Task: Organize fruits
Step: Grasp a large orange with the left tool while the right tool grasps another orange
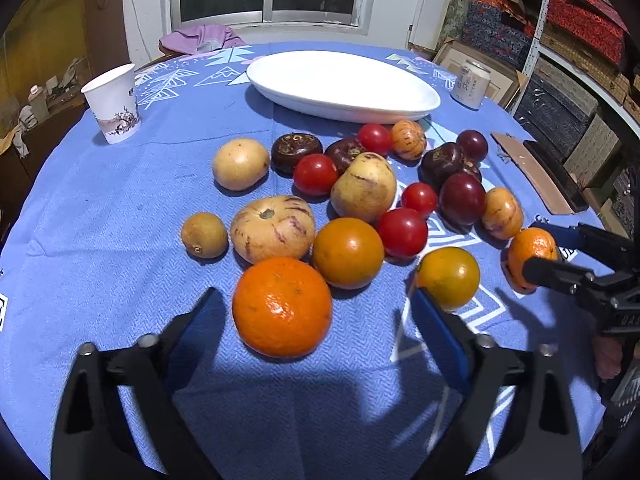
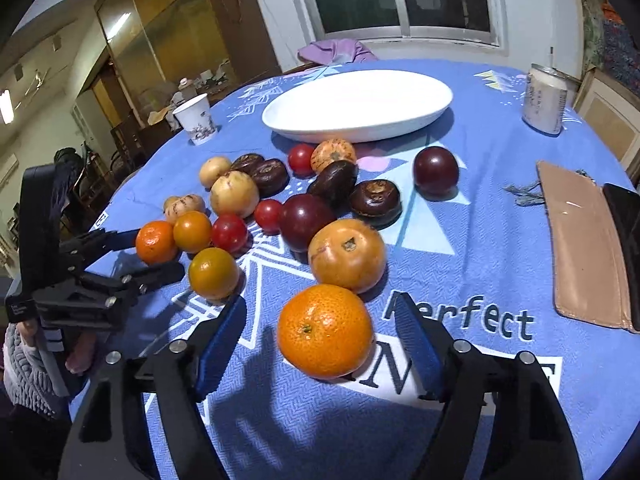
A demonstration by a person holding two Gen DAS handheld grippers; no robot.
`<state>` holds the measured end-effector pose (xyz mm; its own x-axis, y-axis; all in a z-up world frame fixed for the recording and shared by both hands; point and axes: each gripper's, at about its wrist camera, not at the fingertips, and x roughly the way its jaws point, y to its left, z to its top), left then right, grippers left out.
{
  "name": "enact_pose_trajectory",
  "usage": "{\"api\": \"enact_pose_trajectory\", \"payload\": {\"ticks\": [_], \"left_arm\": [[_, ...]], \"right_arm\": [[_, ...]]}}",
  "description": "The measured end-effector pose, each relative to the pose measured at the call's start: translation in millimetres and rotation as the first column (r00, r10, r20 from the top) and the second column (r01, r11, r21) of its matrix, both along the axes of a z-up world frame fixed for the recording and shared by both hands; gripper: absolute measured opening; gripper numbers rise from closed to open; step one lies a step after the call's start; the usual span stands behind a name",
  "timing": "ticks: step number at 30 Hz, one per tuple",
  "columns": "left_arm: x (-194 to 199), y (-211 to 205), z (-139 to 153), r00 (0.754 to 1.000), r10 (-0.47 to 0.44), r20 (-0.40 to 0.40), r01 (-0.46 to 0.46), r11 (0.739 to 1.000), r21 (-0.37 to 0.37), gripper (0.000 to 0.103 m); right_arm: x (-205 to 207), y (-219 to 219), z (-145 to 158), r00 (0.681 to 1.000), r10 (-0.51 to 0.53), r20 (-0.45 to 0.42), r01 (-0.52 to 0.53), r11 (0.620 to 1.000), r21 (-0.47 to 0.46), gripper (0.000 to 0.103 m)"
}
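Note:
Several fruits lie on the blue tablecloth [image 1: 100, 240] in front of a white oval plate [image 1: 400, 114] [image 2: 360, 132]: oranges, red tomatoes, dark plums, striped yellow melons. In the left wrist view my left gripper [image 1: 316, 312] is open around a large orange [image 1: 282, 306], with a gap at each pad. The right wrist view shows my right gripper [image 2: 320, 320] open around another orange [image 2: 326, 330], its pads clear of the peel. Each gripper also shows from the side in the other view, the right gripper [image 1: 529, 248] and the left gripper [image 2: 160, 253], each straddling its orange.
A paper cup [image 1: 114, 104] stands at the far left and a drink can [image 1: 470, 84] at the far right. A tan pouch [image 2: 584, 248] and a dark phone [image 2: 626, 220] lie at the right edge. A knitted sleeve [image 2: 24, 360] holds the left gripper.

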<state>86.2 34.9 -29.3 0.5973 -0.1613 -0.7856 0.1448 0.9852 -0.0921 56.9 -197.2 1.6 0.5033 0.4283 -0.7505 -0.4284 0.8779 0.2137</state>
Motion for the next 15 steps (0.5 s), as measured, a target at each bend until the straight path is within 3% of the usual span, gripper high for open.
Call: {"api": "enact_pose_trajectory", "payload": {"ticks": [2,6,7,13,15], "left_arm": [[5.3,2.6,-3.7,1.0,0.012,-0.022,-0.012,1.0,-0.004,0.073],[7.0,1.7,-4.5,1.0,0.019,-0.017,-0.019,1.0,0.015,0.072],[7.0,1.4,-5.1,1.0,0.019,-0.017,-0.019,1.0,0.023,0.072],[5.0,-0.5,-4.2,1.0,0.011,-0.009,-0.011,0.999,0.036,0.064],[4.0,0.7,-3.6,1.0,0.016,-0.003,-0.016,0.999,0.036,0.058]], "right_arm": [[0.9,1.7,-1.3,1.0,0.004,-0.009,-0.004,1.0,0.002,0.076],[5.3,3.7,-6.6,0.999,0.006,-0.046,-0.006,1.0,-0.003,0.075],[6.5,4.0,-8.1,0.998,0.005,-0.056,-0.005,1.0,-0.005,0.069],[5.9,3.6,-8.6,0.998,0.0,-0.057,0.0,1.0,-0.006,0.057],[6.0,1.5,-8.9,0.998,-0.009,-0.059,0.009,1.0,-0.004,0.048]]}}
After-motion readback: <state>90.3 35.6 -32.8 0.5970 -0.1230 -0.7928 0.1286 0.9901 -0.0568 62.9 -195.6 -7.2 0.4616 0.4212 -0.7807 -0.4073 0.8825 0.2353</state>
